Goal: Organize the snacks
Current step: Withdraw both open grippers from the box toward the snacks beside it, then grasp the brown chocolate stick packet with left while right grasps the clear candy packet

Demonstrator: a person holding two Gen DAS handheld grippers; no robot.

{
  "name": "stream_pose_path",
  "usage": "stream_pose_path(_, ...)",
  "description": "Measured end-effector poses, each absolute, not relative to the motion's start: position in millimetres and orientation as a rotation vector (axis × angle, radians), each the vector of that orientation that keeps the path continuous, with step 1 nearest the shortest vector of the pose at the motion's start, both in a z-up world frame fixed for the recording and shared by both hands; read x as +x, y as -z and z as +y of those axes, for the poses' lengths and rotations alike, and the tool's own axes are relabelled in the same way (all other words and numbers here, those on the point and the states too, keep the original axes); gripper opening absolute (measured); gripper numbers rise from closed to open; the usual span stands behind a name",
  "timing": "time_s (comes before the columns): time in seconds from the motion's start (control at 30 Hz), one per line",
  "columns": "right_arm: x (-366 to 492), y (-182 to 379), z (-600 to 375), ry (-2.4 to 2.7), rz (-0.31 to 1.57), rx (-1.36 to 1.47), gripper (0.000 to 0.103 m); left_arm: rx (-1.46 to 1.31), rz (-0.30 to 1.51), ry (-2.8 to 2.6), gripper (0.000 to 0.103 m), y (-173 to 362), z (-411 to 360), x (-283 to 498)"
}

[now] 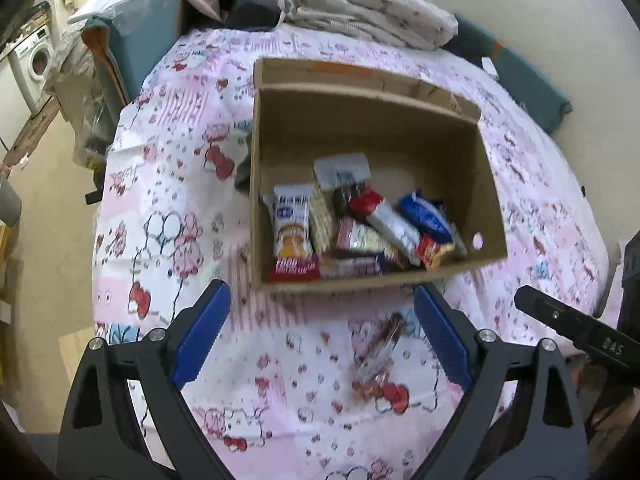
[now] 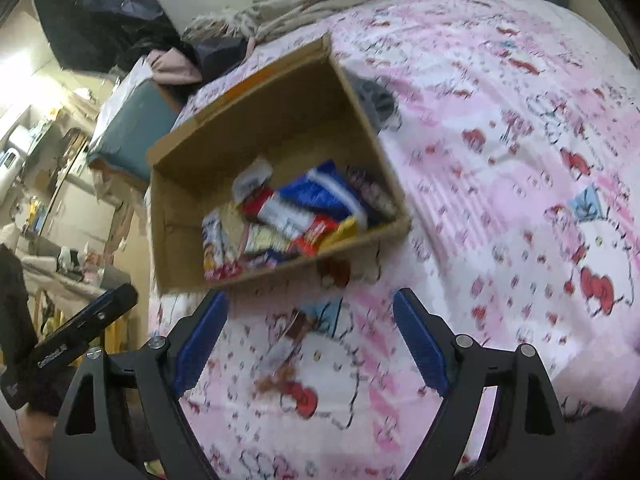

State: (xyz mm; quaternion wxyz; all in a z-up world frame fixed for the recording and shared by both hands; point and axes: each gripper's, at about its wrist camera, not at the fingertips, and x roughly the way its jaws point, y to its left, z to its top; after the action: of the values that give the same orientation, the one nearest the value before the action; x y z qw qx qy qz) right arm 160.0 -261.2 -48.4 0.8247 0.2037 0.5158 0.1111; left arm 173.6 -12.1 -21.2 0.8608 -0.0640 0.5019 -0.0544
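An open cardboard box (image 1: 488,184) stands on a bed with a pink cartoon sheet (image 1: 168,184). Several wrapped snacks (image 1: 360,228) lie in its near end. One brown and clear snack packet (image 1: 378,350) lies on the sheet in front of the box. My left gripper (image 1: 322,336) is open above the sheet, the packet between its blue pads. In the right wrist view the box (image 2: 176,240) is tilted to the left and the same packet (image 2: 286,346) lies between the pads of my open right gripper (image 2: 310,340). Both grippers are empty.
Crumpled bedding and clothes (image 1: 360,0) are piled at the head of the bed behind the box. A teal cushion (image 1: 136,40) stands at the bed's left edge. A washing machine (image 1: 38,60) and floor lie further left. The right gripper's body (image 1: 576,336) shows at the right.
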Motion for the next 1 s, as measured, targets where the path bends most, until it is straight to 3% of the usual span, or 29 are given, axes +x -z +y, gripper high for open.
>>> stream_pose_path(0.4, 132.4, 72.5, -246.7, -0.145, 1.199, 0.323, 0.087, -0.129, 1.196, 0.056, 0.091, 60.4, -10.8, 159.1)
stream_pose_path(0.77, 142.1, 94.0, -268.0, -0.075, 1.267, 0.448, 0.087, -0.172, 1.3, 0.057, 0.091, 100.7, -19.1, 173.0)
stream_pose_path(1.0, 141.8, 98.3, -275.2, -0.052, 1.28, 0.493, 0.087, -0.109, 1.368, 0.217, 0.091, 128.2, -63.6, 180.9)
